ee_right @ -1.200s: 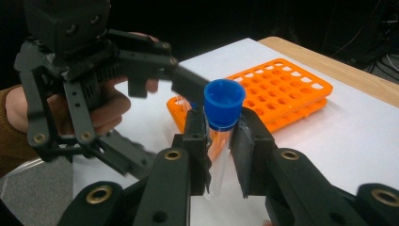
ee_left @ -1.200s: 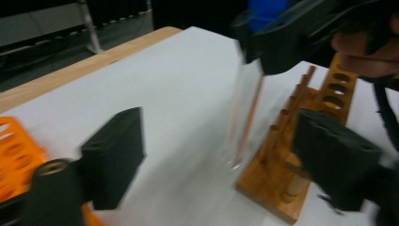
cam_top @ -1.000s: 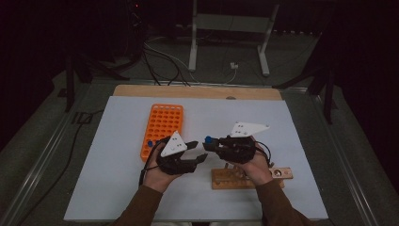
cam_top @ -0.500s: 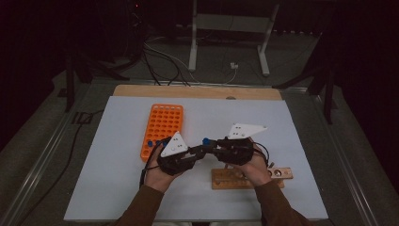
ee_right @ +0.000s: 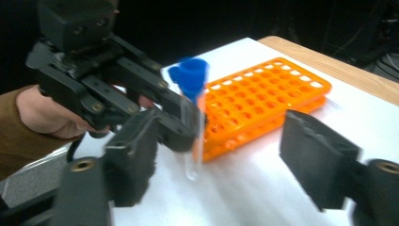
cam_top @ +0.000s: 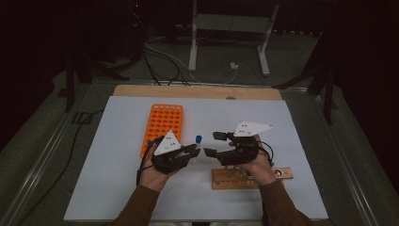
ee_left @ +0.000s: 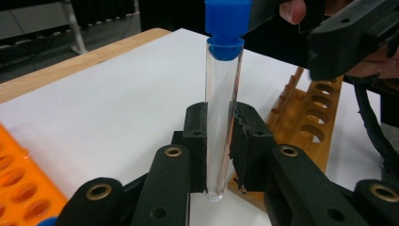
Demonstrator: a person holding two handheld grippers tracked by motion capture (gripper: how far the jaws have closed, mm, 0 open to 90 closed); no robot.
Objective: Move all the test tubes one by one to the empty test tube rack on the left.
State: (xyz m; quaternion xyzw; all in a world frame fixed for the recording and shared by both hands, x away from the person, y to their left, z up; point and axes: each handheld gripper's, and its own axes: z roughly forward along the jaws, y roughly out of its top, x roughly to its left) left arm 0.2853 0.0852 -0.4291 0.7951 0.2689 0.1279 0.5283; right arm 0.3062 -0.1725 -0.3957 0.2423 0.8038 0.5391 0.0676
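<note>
The left gripper point(ee_left: 219, 141) pinches an upright blue-capped tube point(ee_left: 221, 113) above the tabletop point(cam_top: 117, 141), between the orange rack point(cam_top: 162, 125) and wooden rack point(cam_top: 235, 178). The right gripper point(ee_right: 226, 155), jaws just spread, stands clear of it.

High view: the room is dim, the floor and background nearly black, while the white table point(cam_top: 117, 188) stands out pale and evenly lit, with only faint, soft shadows under the hands. The picture is soft and slightly grainy. Left gripper view: crisp and bright, the clear tube point(ee_left: 219, 117) sharp with thin glints along its glass, the background dark. Right gripper view: motion blur smears the near claw point(ee_right: 226, 165), and the orange rack point(ee_right: 263, 103) looks soft against black.
</note>
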